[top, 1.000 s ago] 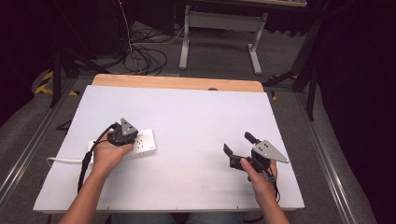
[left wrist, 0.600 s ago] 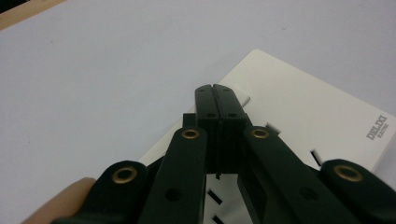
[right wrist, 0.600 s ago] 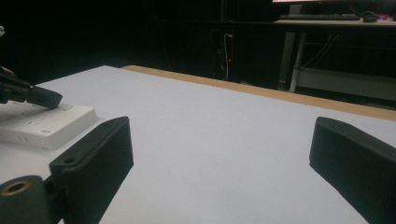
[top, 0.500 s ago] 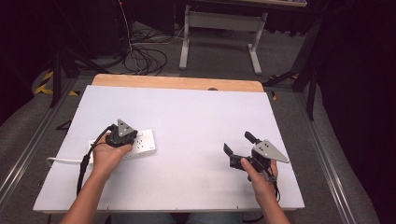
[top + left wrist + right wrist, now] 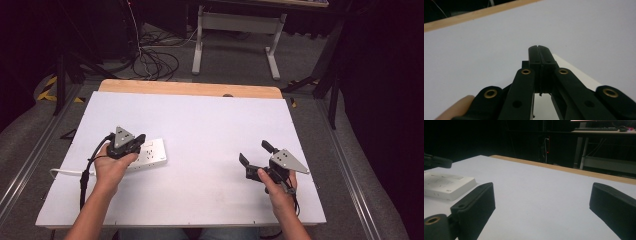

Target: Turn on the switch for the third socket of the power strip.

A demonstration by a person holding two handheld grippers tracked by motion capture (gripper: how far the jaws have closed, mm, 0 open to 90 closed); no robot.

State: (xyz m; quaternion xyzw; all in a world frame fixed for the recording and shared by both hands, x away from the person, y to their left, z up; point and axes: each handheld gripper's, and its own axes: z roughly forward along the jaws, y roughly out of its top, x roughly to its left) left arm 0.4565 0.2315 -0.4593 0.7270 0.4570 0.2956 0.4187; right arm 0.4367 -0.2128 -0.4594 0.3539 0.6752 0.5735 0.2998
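Nearest to us in the high view, two forearms come in from the bottom edge, each hand carrying a black two-jaw gripper over the white rectangular table (image 5: 210, 130). On our right, the right gripper (image 5: 255, 159) hangs just above the bare tabletop with its jaws standing wide apart and nothing between them; the right gripper view (image 5: 541, 202) confirms this, with one black pad at each side and plain white surface in the gap. On our left, the left gripper (image 5: 137, 140), topped by its grey three-cornered plate, sits over the near end of the white plastic power strip (image 5: 150, 152), which lies flat on the left half of the table, well apart from the right gripper. In the left gripper view (image 5: 539, 53) we see its jaws pressed together, pad against pad, with nothing caught between them, and a white corner of the strip (image 5: 576, 75) showing just beneath and beyond them. We cannot tell whether the tips touch the strip. A white cord (image 5: 65, 172) runs from the strip toward the table's left edge. Farther off, a light wooden strip (image 5: 190, 89) borders the far side of the table, and beyond it lie black cables (image 5: 155, 62) on the grey floor beside a metal table frame (image 5: 235, 30).
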